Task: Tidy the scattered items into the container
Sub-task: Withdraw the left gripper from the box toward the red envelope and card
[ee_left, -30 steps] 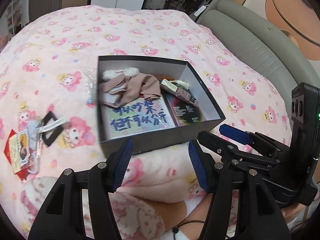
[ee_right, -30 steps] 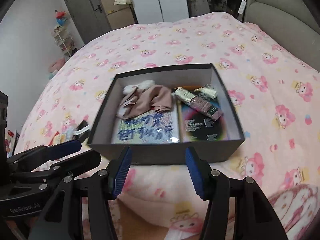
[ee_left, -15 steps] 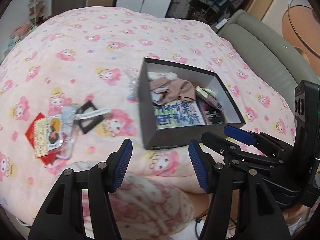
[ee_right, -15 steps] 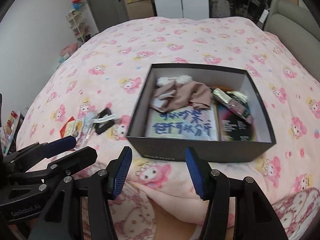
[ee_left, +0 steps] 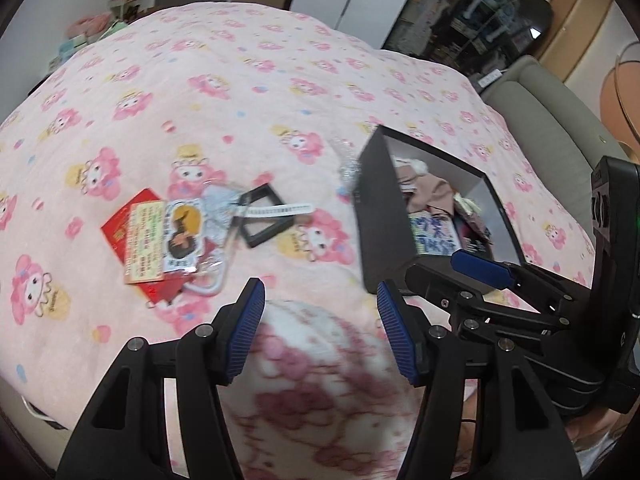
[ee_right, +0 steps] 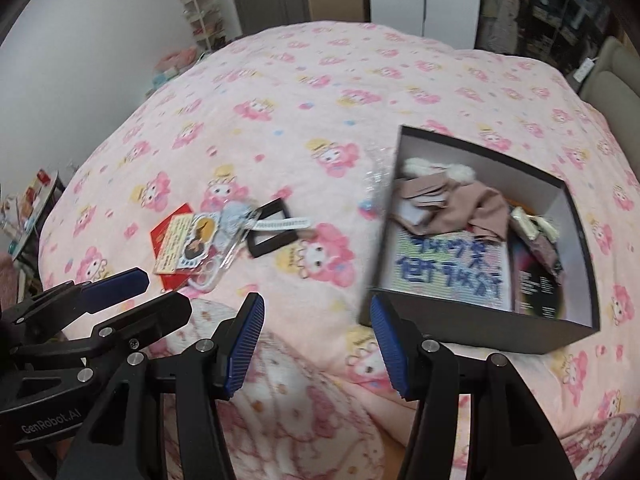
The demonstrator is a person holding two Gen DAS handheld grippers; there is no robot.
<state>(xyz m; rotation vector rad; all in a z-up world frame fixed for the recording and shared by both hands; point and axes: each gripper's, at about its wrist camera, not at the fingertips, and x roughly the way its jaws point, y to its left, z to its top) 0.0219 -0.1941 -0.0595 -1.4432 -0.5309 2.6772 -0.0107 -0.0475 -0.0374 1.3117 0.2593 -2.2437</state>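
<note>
A black box (ee_left: 384, 224) (ee_right: 472, 332) sits on the pink bedspread, holding beige cloth (ee_right: 460, 204), a printed card and small packets. Left of it lies a loose pile: a red packet with a picture card (ee_left: 160, 232) (ee_right: 184, 244), a black square frame (ee_left: 264, 216) (ee_right: 276, 228) with a white tag, and a clear keyring. A crinkled clear wrapper (ee_left: 346, 168) (ee_right: 376, 176) lies against the box's left wall. My left gripper (ee_left: 320, 332) hovers open and empty, short of the pile. My right gripper (ee_right: 316, 344) is open and empty too, between the pile and the box.
The bed's grey padded headboard (ee_left: 560, 136) rises at the right. A patterned pink sleeve or knee (ee_left: 312, 400) fills the foreground under both grippers. Shelves and a door stand beyond the bed's far side.
Both grippers have swung left over the bed, so the box has slid to the right of each view and the scattered pile now sits nearer the centre. Neither set of jaws has changed.
</note>
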